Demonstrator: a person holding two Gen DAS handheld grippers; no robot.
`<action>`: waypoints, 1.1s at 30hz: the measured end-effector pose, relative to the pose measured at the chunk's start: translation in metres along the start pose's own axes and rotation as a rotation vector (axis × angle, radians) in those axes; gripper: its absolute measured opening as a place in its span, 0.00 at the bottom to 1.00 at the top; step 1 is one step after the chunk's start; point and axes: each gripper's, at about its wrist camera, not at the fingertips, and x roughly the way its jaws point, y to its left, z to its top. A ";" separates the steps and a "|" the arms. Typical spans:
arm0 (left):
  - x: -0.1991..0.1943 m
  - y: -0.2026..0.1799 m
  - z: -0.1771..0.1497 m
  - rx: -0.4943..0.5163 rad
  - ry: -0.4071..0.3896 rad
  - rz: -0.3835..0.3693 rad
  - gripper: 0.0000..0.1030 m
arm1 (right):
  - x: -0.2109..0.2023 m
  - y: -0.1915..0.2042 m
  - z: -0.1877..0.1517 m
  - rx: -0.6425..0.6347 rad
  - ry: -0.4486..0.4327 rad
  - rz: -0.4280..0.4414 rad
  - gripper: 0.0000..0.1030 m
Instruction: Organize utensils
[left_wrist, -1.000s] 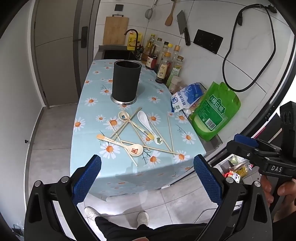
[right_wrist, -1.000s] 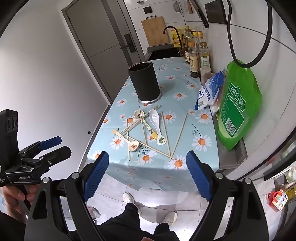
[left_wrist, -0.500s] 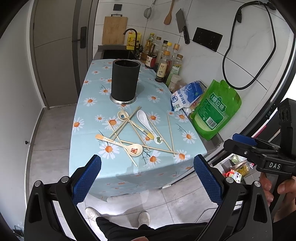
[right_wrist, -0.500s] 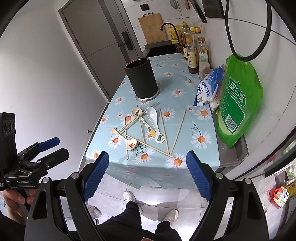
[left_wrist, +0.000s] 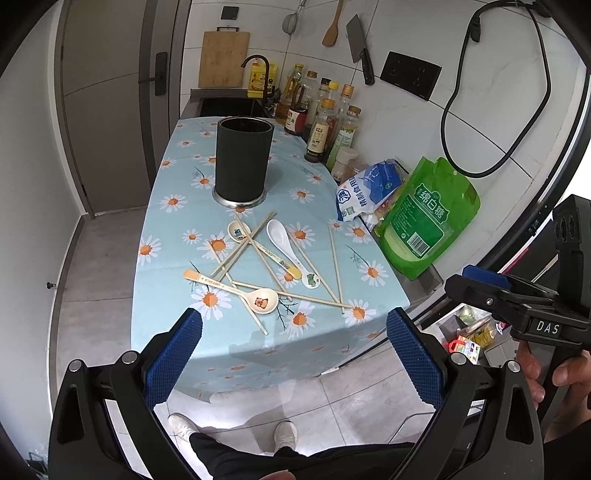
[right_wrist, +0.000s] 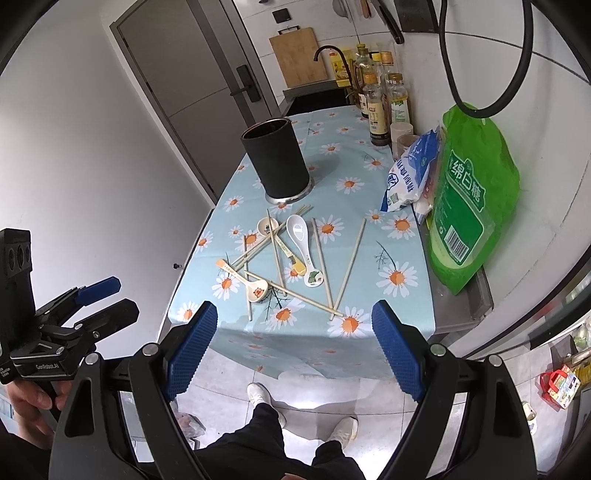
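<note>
A black cylindrical utensil holder (left_wrist: 242, 158) (right_wrist: 276, 158) stands upright on the daisy-print tablecloth (left_wrist: 177, 236) (right_wrist: 402, 258). In front of it lies a loose pile: a white ceramic spoon (left_wrist: 282, 236) (right_wrist: 300, 230), a cream spoon with a pig picture (left_wrist: 258, 298) (right_wrist: 255, 288), a small cream spoon (left_wrist: 238, 232) (right_wrist: 266, 226) and several wooden chopsticks (left_wrist: 334, 258) (right_wrist: 351, 258) crossing each other. My left gripper (left_wrist: 293, 360) is open and empty, in front of the table's near edge. My right gripper (right_wrist: 293, 345) is open and empty, also short of the table.
A green bag (left_wrist: 430, 218) (right_wrist: 472, 195) and a blue-white bag (left_wrist: 369, 188) (right_wrist: 410, 170) stand at the right edge. Several bottles (left_wrist: 325, 122) (right_wrist: 380, 103) line the wall, with a sink and tap (left_wrist: 255, 62) behind. The person's legs and shoes (right_wrist: 258, 395) are below.
Both grippers have moved a little closer to the table, so the utensils and holder appear slightly larger. Both stay open and empty; nothing on the table has moved.
</note>
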 end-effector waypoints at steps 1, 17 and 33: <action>0.000 -0.001 0.001 0.001 0.000 -0.001 0.94 | 0.000 0.000 0.000 -0.008 -0.004 -0.006 0.82; 0.003 -0.003 0.006 0.014 0.008 0.011 0.94 | 0.006 -0.003 0.002 -0.006 0.009 -0.014 0.82; 0.005 -0.005 0.011 0.001 0.019 0.031 0.94 | 0.007 -0.006 0.006 0.006 0.007 0.016 0.82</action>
